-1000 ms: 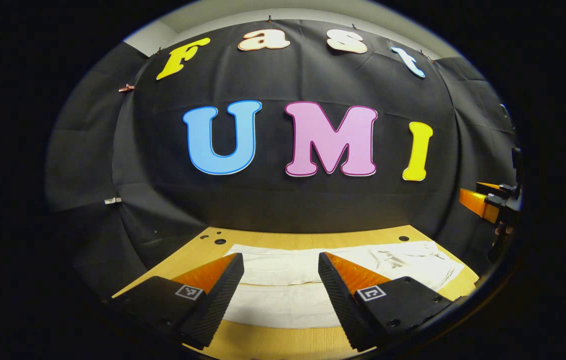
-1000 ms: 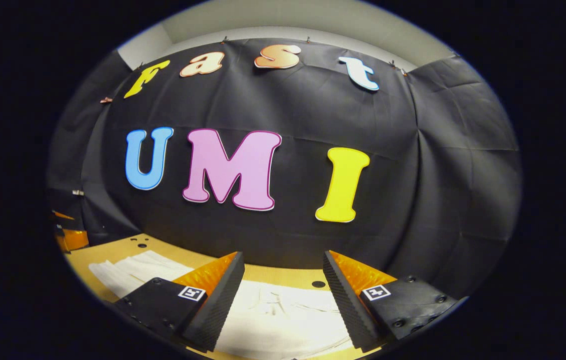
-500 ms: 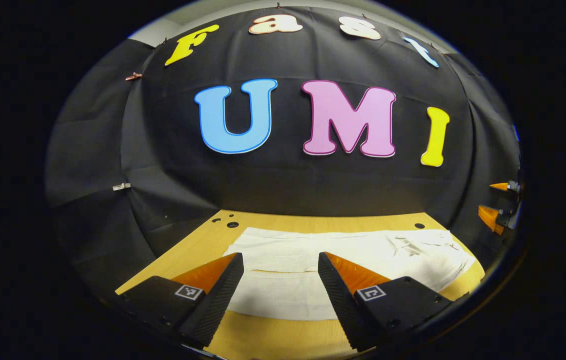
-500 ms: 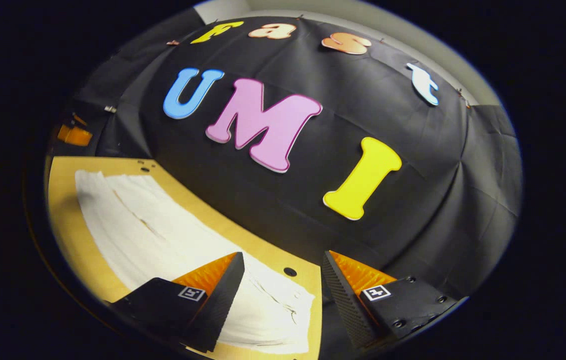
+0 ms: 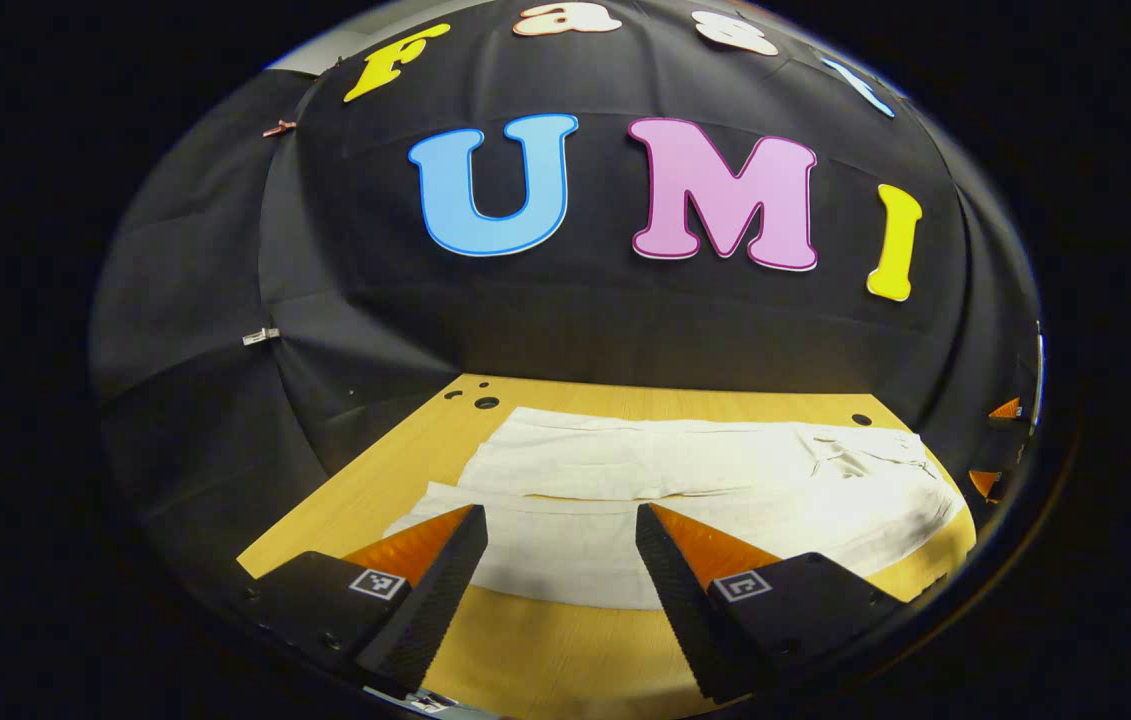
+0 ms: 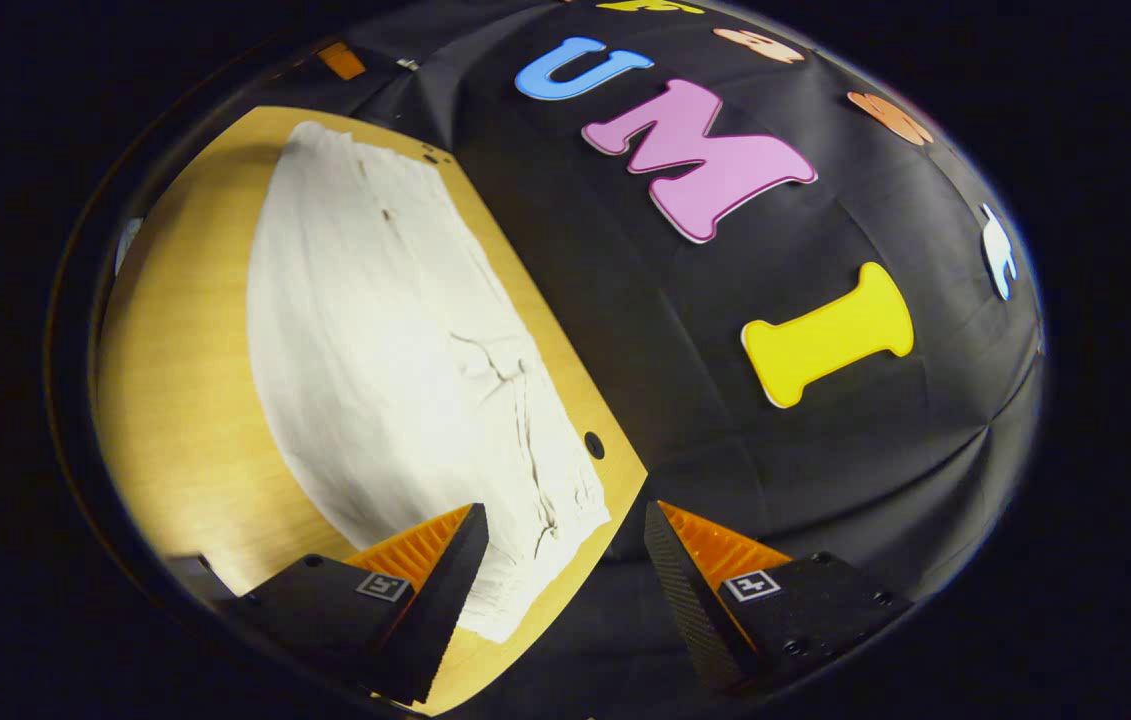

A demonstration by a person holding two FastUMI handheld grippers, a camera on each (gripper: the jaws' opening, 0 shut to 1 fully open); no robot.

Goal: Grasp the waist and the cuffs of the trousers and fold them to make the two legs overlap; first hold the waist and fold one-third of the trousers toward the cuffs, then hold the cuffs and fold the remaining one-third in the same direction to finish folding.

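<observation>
Right gripper (image 6: 560,560) has rolled toward trousers' (image 6: 395,340) waist edge; both jaws apart.

White trousers (image 5: 685,490) flat on table (image 5: 545,640), legs side by side.

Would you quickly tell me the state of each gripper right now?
Left gripper: open, holding nothing, above the white cloth trousers.
Right gripper: open, holding nothing, at the trousers' end.

No readable text stands on anything; the left tongs (image 5: 561,545) and right tongs (image 6: 559,545) carry only small square coded markers.
</observation>
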